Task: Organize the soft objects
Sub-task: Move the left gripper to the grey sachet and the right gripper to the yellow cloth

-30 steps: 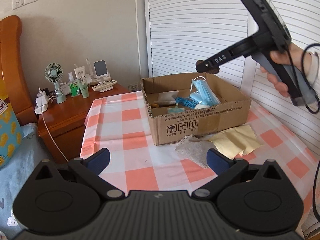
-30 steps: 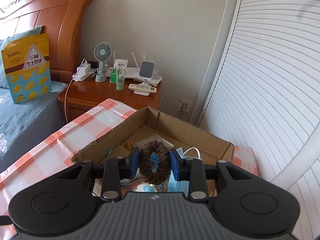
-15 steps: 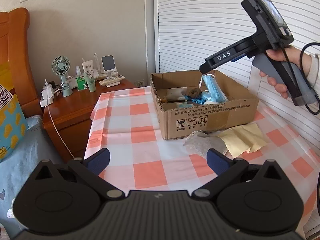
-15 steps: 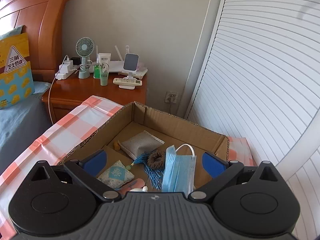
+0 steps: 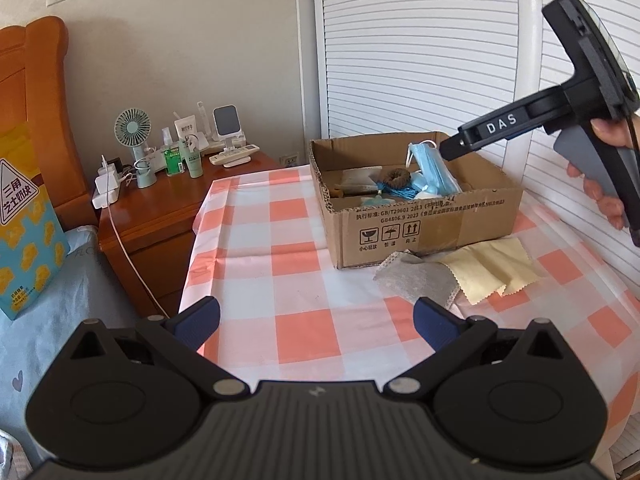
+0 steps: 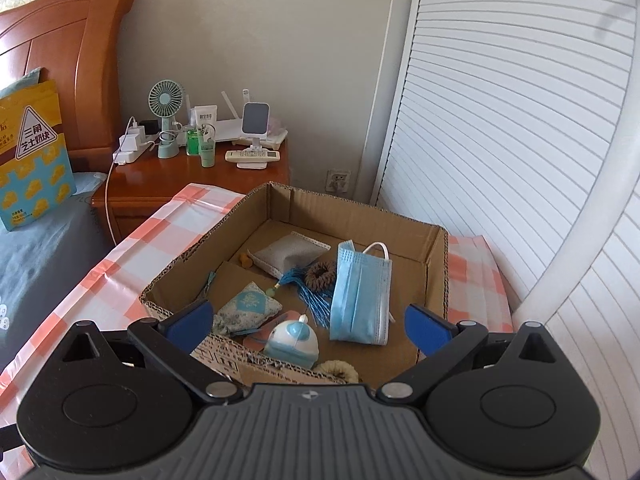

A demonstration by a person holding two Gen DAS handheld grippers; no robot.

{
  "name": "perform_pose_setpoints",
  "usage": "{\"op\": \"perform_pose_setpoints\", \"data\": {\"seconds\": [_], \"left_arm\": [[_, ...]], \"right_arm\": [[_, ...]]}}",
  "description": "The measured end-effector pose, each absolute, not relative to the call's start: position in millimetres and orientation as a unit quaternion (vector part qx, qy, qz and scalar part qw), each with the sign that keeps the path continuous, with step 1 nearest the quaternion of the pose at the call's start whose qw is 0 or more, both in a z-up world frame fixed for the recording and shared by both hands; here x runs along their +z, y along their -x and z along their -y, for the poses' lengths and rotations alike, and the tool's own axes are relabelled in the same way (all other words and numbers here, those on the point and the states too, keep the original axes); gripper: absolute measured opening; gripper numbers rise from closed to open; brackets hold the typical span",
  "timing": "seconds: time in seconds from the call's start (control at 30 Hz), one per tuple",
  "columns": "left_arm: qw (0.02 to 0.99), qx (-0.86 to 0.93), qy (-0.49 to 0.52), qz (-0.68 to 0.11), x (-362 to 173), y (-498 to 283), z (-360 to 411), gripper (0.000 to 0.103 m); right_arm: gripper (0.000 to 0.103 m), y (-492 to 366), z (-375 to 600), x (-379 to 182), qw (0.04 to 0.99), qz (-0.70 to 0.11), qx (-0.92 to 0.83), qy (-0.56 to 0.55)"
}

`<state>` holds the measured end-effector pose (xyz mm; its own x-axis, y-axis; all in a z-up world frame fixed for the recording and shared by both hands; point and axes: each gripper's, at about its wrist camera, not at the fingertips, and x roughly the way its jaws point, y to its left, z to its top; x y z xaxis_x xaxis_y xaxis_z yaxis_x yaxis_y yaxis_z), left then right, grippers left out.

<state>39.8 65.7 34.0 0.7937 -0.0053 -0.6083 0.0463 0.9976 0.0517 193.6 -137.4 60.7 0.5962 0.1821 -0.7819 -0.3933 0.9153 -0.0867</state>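
The left gripper [image 5: 316, 320] hovers empty over the checked table, fingers spread; ahead lie the grey cloth [image 5: 416, 280] and yellow cloth [image 5: 492, 268], just outside the cardboard box [image 5: 420, 232]. The right gripper [image 6: 308, 324] hangs released above the box; the brown scrunchie [image 6: 320, 274] rests inside, so collecting a cloth seems next.

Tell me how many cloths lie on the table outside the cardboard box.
2. A grey cloth lies just in front of the cardboard box, and a yellow cloth lies beside it, partly under it. Others may be hidden behind the box.

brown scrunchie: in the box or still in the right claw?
In the box. The brown scrunchie lies on the cardboard box floor beside the blue face mask; the right claw is open, empty.
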Motion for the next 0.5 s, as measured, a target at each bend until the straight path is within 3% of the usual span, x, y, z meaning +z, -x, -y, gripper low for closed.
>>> {"op": "perform_pose_setpoints", "data": {"seconds": [0.5], "left_arm": [[0.937,-0.025,-0.030,-0.347,19,-43,-57,0.102]], "right_arm": [[0.103,-160,175,-17,0.860,-0.495,0.099,0.077]]}}
